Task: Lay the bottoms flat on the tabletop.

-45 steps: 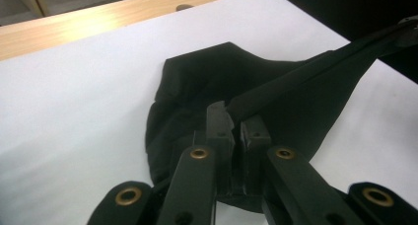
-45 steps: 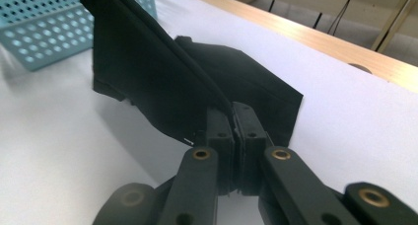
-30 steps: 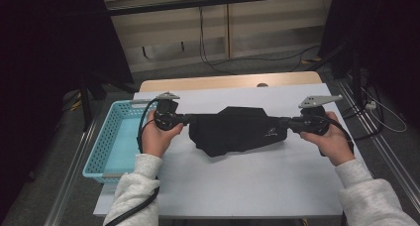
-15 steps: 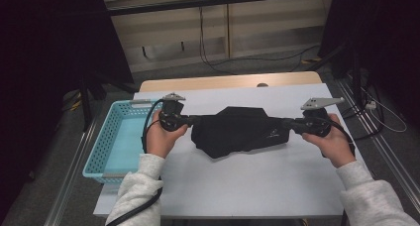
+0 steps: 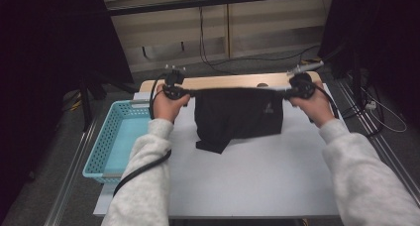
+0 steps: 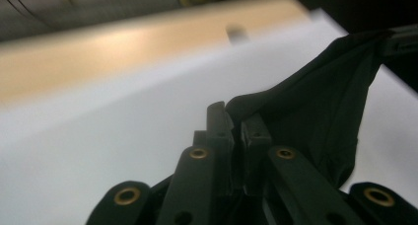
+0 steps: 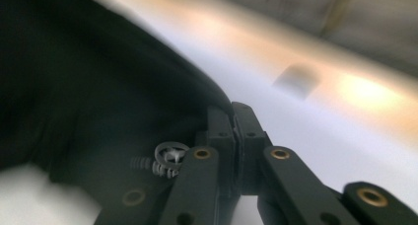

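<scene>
You hold the black fabric shorts (image 5: 237,118) stretched by their waistband above the white table top (image 5: 247,181), the legs hanging free and the lower left corner dipping closest to the surface. Your left gripper (image 5: 184,92) pinches the waistband's left end; in the left gripper view its jaws are pressed together on a fold of the cloth (image 6: 315,111). Your right gripper (image 5: 289,91) pinches the other end, jaws likewise clamped on the dark fabric (image 7: 98,111), with a small pale printed mark just beside them.

Left of the shorts, a light blue plastic mesh basket (image 5: 106,156) sits at the table's edge. Beyond the shorts, a strip of bare wood (image 5: 233,81) borders the white top, then pale cabinet panels (image 5: 277,28) with dangling cables (image 5: 202,37).

Both sides of the room fall into darkness, so nothing there reads clearly. The right gripper view is blurred, and your grey sleeves (image 5: 143,186) are cut off at the bottom.
</scene>
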Motion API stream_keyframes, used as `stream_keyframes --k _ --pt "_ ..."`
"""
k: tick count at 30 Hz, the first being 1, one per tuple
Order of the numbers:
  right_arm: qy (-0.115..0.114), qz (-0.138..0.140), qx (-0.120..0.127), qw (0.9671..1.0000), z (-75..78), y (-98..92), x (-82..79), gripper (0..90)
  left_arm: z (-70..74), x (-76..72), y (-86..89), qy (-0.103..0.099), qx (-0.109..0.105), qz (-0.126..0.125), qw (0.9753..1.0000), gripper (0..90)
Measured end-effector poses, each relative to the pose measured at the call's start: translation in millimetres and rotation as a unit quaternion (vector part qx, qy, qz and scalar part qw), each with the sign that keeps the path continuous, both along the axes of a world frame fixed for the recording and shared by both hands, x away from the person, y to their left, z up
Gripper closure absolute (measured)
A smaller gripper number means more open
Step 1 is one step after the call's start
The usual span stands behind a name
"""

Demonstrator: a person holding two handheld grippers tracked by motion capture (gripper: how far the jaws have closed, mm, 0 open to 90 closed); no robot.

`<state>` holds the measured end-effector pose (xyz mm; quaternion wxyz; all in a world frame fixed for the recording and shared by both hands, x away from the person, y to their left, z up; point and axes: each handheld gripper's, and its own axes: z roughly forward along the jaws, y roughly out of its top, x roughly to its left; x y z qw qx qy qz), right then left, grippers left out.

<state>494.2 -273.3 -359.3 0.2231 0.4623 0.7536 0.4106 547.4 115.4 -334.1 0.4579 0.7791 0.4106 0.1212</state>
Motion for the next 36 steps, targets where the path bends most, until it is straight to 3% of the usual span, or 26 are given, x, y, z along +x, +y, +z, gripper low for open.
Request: stream_keyframes --k 1,2,4,6,8,10,15,17,21,23,25,26,28,29,31,32,36 --pt "-0.03 -0.033 0.029 0.9986 5.0 2.8 10.4 66.6 -1.4 5.3 -4.3 -0.012 0.011 0.014 0.9998 67.0" --pt "-0.042 -0.053 0.039 0.997 6.9 7.9 17.1 56.1 -4.8 7.6 -7.6 -0.007 0.017 0.022 0.9996 46.0" --pt "-0.026 -0.055 0.013 0.9981 3.2 20.8 18.3 49.4 -15.2 2.5 -12.0 -0.01 0.031 0.017 0.9993 33.6" --pt "-0.019 -0.044 0.008 0.9988 -7.6 29.7 7.5 40.7 -27.1 -8.5 -14.1 -0.007 0.025 0.007 0.9996 27.2" --pt "-0.008 -0.018 -0.009 0.9998 -22.2 33.0 -8.3 41.4 -38.4 -20.6 -14.8 -0.006 0.031 0.001 0.9995 23.9" --pt "0.0 -0.01 -0.028 0.9996 -36.0 33.9 -26.0 38.7 -47.2 -34.2 -13.6 -0.002 0.038 -0.004 0.9993 22.1" --pt "0.012 0.014 -0.032 0.9993 -64.0 34.1 -68.5 37.4 -63.1 -66.6 -9.2 -0.005 0.048 -0.017 0.9987 19.5" --pt "0.018 0.019 -0.044 0.9987 -72.4 37.1 -80.9 35.2 -67.0 -77.7 -7.8 -0.006 0.051 -0.019 0.9985 18.8" --pt "0.015 0.031 -0.032 0.9989 -81.5 45.4 -99.5 33.0 -73.7 -97.1 -9.8 -0.009 0.058 -0.036 0.9976 16.8" --pt "0.011 0.037 -0.034 0.9987 -83.8 50.4 -106.4 31.3 -77.3 -105.2 -9.2 -0.009 0.06 -0.043 0.9973 15.8" --pt "0.014 0.038 -0.02 0.999 -85.9 54.1 -110.8 28.9 -81.7 -111.3 -7.1 -0.016 0.07 -0.045 0.9964 15.4" --pt "0.012 0.04 -0.021 0.9989 -87.3 56.3 -112.6 27.0 -84.6 -113.9 -6.1 -0.014 0.07 -0.045 0.9964 15.2" --pt "-0.001 0.039 -0.046 0.9982 -90.2 61.3 -115.8 25.9 -90.3 -117.6 -3.5 -0.017 0.078 -0.046 0.9958 14.7" --pt "-0.003 0.033 -0.037 0.9987 -92.6 62.3 -116.7 25.9 -92.9 -119.1 -1.8 -0.018 0.082 -0.048 0.9953 14.6" --pt "0.017 0.041 -0.03 0.9985 -96.1 63.7 -114.5 25.3 -97.0 -120.0 -1.1 -0.009 0.08 -0.046 0.9957 14.5" --pt "0.017 0.036 -0.029 0.9988 -97.3 63.7 -113.9 24.3 -97.0 -119.3 0.2 -0.01 0.091 -0.05 0.9945 14.2" --pt "0.021 0.031 -0.032 0.9988 -101.8 65.9 -109.6 24.2 -99.5 -121.6 3.4 -0.009 0.086 -0.045 0.9952 13.0"
